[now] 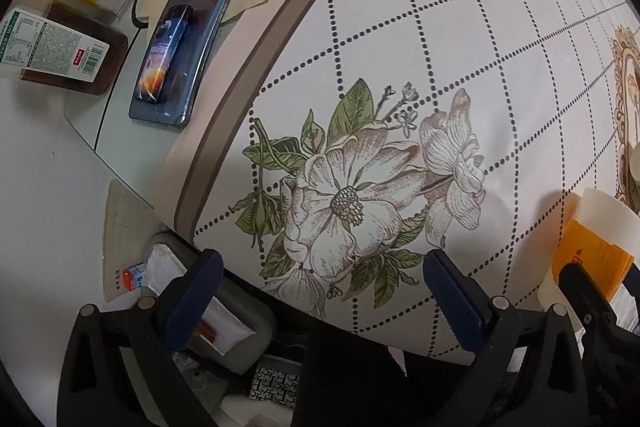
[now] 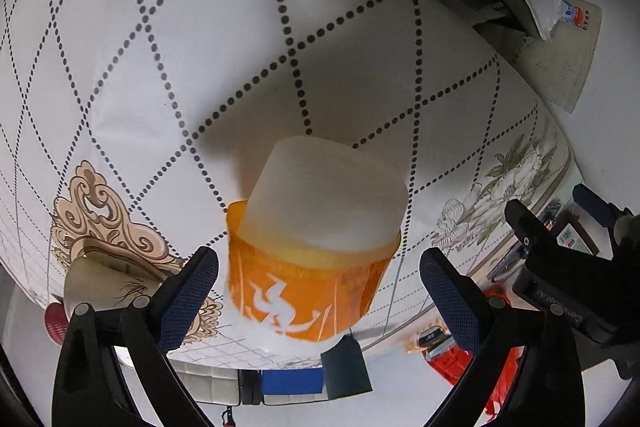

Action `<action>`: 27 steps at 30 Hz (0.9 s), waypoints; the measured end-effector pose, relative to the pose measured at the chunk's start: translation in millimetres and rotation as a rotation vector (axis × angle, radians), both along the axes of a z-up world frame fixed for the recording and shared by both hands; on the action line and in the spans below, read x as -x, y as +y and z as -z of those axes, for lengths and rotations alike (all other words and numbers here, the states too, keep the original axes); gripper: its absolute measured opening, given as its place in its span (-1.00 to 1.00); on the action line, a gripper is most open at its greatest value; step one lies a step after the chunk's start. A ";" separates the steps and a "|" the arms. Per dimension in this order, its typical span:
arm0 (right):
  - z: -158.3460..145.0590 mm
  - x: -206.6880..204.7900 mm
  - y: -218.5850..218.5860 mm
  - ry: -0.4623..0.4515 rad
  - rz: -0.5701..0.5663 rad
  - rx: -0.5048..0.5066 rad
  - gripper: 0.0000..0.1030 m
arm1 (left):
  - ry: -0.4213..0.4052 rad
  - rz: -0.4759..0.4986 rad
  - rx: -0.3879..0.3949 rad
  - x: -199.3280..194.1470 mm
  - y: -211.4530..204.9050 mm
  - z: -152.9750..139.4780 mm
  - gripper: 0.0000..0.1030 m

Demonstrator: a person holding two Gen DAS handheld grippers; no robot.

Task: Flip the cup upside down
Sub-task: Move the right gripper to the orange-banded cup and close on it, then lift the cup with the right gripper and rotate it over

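Between the spread fingers of the right gripper (image 2: 318,269), an orange-banded cup (image 2: 316,259), contact unclear; left gripper (image 1: 322,269) likewise spread, empty.

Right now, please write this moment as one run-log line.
orange-and-white cup: upside down on floral tablecloth | right gripper: open around cup | left gripper: open, empty

A phone (image 1: 188,39) lies beside the floral mat (image 1: 400,107).

both wrist views close over tablecloth (image 1: 400,27), sharing cup (image 2: 316,247)
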State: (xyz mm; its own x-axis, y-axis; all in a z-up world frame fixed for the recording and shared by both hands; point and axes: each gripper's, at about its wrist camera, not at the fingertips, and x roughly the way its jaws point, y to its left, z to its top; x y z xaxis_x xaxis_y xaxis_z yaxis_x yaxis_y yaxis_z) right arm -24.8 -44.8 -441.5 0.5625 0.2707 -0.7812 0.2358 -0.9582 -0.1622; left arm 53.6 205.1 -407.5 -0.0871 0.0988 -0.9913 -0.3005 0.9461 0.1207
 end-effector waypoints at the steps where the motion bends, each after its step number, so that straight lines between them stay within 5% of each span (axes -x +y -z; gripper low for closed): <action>1: 2.6 1.1 0.6 0.000 -0.001 -0.002 0.91 | 0.001 -0.002 0.000 -0.4 2.3 0.7 1.00; 5: 8.7 0.6 1.8 0.000 0.017 0.011 0.52 | 0.002 0.003 0.002 -4.1 8.1 2.6 1.00; 19: 7.1 -3.8 31.1 0.059 0.198 -0.066 0.47 | -0.004 0.051 -0.008 -23.8 -3.8 -7.7 1.00; 27: -2.6 -23.7 66.2 0.078 0.515 -0.143 0.47 | -0.006 0.076 -0.022 -33.5 -9.8 -10.6 1.00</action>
